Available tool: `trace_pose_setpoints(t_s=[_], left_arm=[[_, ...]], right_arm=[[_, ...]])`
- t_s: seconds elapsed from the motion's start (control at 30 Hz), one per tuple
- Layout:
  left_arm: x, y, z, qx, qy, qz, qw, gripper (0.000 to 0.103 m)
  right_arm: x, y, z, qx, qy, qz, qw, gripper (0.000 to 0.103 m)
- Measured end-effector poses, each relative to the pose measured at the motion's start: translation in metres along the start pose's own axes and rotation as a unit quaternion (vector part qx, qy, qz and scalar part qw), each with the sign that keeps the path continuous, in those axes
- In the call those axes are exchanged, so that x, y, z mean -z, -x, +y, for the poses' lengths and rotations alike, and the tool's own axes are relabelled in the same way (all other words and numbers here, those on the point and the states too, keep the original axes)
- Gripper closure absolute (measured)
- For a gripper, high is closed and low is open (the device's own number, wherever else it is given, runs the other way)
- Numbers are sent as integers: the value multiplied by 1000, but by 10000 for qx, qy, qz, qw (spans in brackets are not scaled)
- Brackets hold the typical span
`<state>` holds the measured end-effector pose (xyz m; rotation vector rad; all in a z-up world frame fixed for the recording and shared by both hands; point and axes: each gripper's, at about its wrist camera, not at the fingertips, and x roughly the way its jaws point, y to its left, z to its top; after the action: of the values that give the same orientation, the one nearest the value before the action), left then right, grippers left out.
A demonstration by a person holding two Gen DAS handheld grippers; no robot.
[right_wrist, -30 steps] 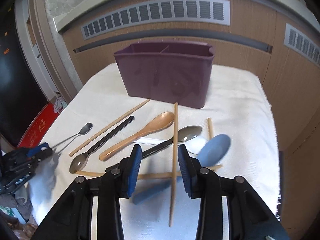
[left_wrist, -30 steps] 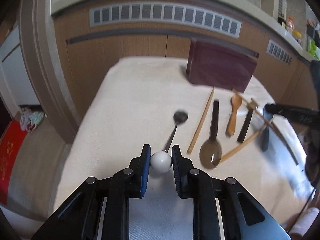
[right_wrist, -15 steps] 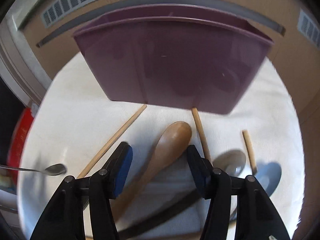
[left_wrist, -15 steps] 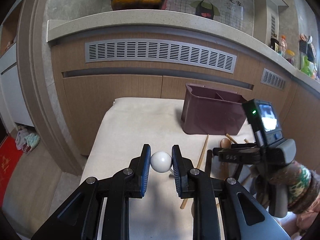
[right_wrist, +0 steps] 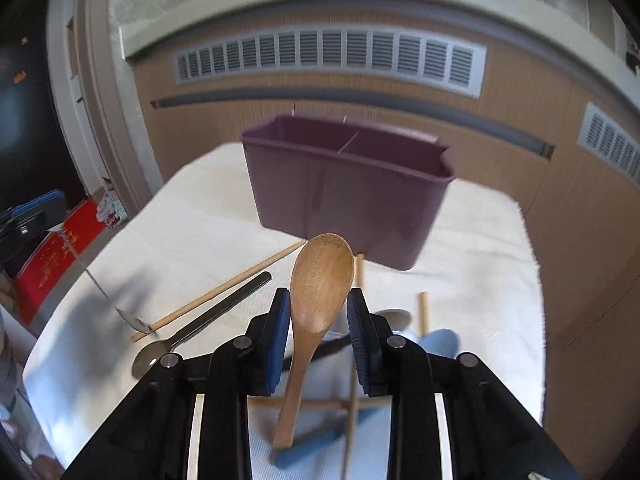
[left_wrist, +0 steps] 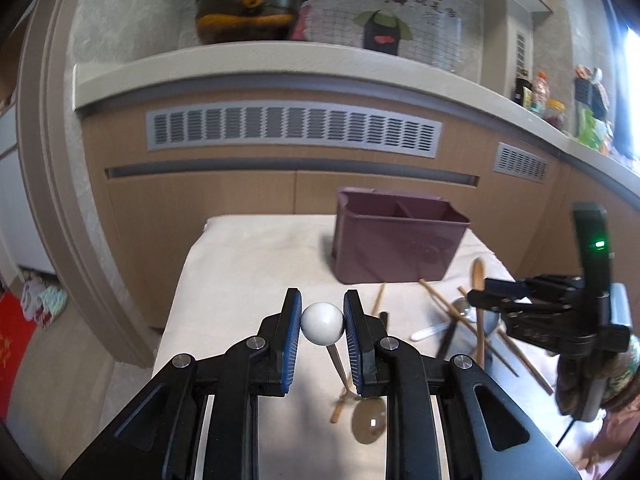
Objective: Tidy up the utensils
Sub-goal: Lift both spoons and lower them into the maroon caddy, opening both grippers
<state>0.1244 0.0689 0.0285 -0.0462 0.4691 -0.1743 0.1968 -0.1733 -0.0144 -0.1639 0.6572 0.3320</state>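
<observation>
Left gripper [left_wrist: 322, 322] clamps the white ball end [left_wrist: 322, 323] of a thin metal spoon [right_wrist: 100, 288], lower centre of frame. Right gripper [right_wrist: 319, 334] grips the wooden spoon [right_wrist: 316, 312], bowl up. Purple caddy [right_wrist: 346, 192] sits mid-frame on the white cloth [right_wrist: 192, 232].

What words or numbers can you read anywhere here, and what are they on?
None can be read for sure.
Wall picture: dark characters at its top right, too blurred to read.
Red mat: faint gold marks, too blurred.
Red box: pale marks, too blurred.
Bin, wooden spoon, white-ball spoon: no writing visible.
</observation>
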Motion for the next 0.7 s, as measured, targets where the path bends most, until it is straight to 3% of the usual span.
trace_pose_setpoints(t_s=[0.4,0.53,0.7], left_arm=[[-36,32,-42,368,-243,-186,9989,81],[-75,38,-54,507,-413,-442,9969,81],[-150,36,-59,443,-529,-1016,9924,81]], right_arm=[[-17,93,-19,67,-11,-990,9951,77],[-48,123,-24,306,81,-1527,9878,77],[-112,147,-37,654,112,-2207,9731,77]])
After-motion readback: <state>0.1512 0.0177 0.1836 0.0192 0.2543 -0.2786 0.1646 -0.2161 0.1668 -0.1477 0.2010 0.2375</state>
